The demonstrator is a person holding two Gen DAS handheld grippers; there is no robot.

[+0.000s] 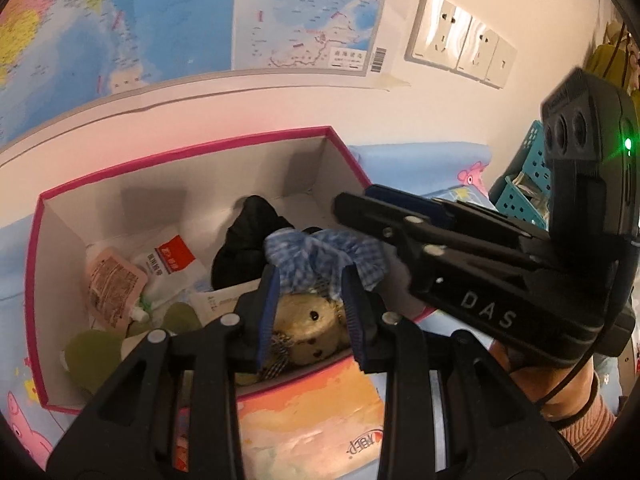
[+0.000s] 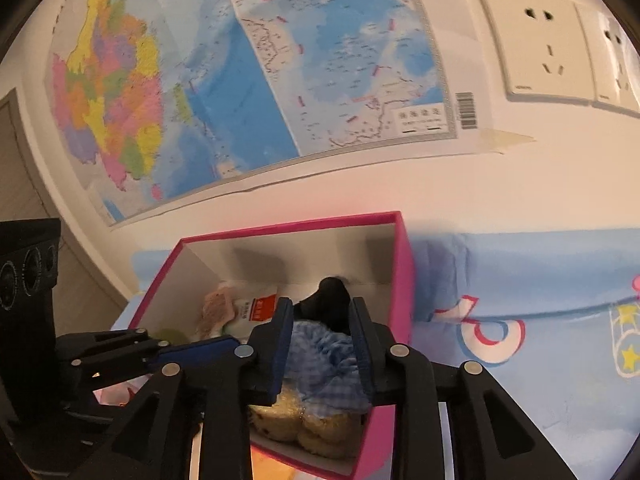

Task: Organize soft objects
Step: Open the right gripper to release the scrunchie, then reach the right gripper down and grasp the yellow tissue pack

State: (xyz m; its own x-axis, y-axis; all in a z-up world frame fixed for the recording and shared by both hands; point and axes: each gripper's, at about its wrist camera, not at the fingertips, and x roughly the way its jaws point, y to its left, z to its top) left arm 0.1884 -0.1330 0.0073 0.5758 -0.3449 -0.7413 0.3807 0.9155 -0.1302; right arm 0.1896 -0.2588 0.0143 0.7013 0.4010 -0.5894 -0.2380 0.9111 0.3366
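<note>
Pouches are lying at nine o'clock in the left wrist view: a pinkish spouted pouch (image 1: 114, 288) and a white packet with a red label (image 1: 170, 262), both resting on the floor of the pink-rimmed box (image 1: 40, 280). Two green round pieces (image 1: 94, 354) are sitting below them, at about eight o'clock. A black cloth bundle (image 1: 248, 236) is filling the middle of the box. A blue gingham fabric (image 1: 316, 258) is lying against it, on top of a tan plush toy (image 1: 310, 328). An orange printed sheet (image 1: 312, 420) is lying outside the box's near wall at six o'clock. A teal basket (image 1: 520, 184) is standing at three o'clock, and a striped sleeve (image 1: 584, 428) is showing at four o'clock. A wall map (image 1: 200, 20) and wall sockets (image 1: 460, 40) are hanging above.

The left gripper (image 1: 310, 280) is hovering over the plush toy, whose face is showing between its jaws. Whether those jaws are pinching anything, I cannot tell.

The right gripper (image 1: 352, 200) is reaching in from three o'clock, crossing over the box's right wall. In its own view, the right gripper (image 2: 322, 312) is standing with jaws released. The gingham fabric (image 2: 324, 356) is bunching in the gap between them and the plush toy (image 2: 296, 424) is lying below at six o'clock. The left gripper (image 2: 224, 344) is pointing in from nine o'clock.
</note>
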